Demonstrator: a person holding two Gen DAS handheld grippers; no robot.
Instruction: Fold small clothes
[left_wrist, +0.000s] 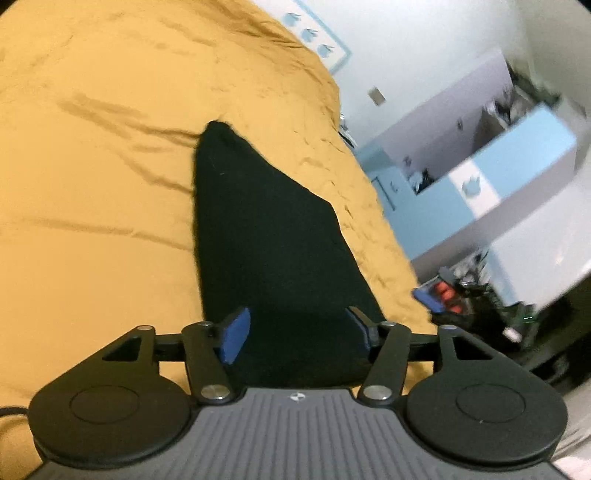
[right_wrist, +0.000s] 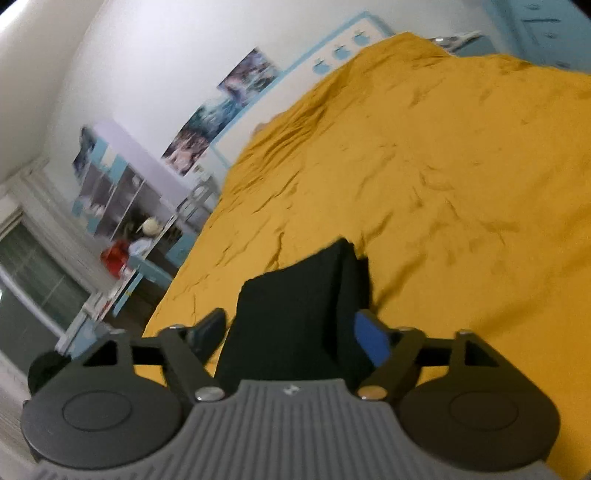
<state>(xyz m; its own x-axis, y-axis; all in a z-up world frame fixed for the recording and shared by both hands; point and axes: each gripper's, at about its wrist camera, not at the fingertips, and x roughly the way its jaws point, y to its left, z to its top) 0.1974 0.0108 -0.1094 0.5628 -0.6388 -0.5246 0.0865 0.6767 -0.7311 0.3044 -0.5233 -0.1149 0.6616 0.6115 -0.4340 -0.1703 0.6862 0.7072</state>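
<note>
A small black garment (left_wrist: 266, 240) lies folded on the mustard-yellow bed cover (left_wrist: 92, 184), tapering to a point away from me. My left gripper (left_wrist: 297, 332) hovers over its near end, jaws wide open, blue pads (left_wrist: 234, 336) apart from the cloth. In the right wrist view the same black garment (right_wrist: 295, 306) shows a layered folded edge on the cover (right_wrist: 443, 184). My right gripper (right_wrist: 290, 334) stands open around its near end, without pressing on it. A blue pad of the right gripper (left_wrist: 426, 300) shows at the bed's right edge.
The bed's edge runs along the right in the left view, with a blue and white shelf unit (left_wrist: 517, 155) beyond it. In the right view, shelves (right_wrist: 122, 192), posters (right_wrist: 221, 110) and a window (right_wrist: 29, 277) stand left of the bed. A headboard with blue apples (right_wrist: 340, 51) is behind.
</note>
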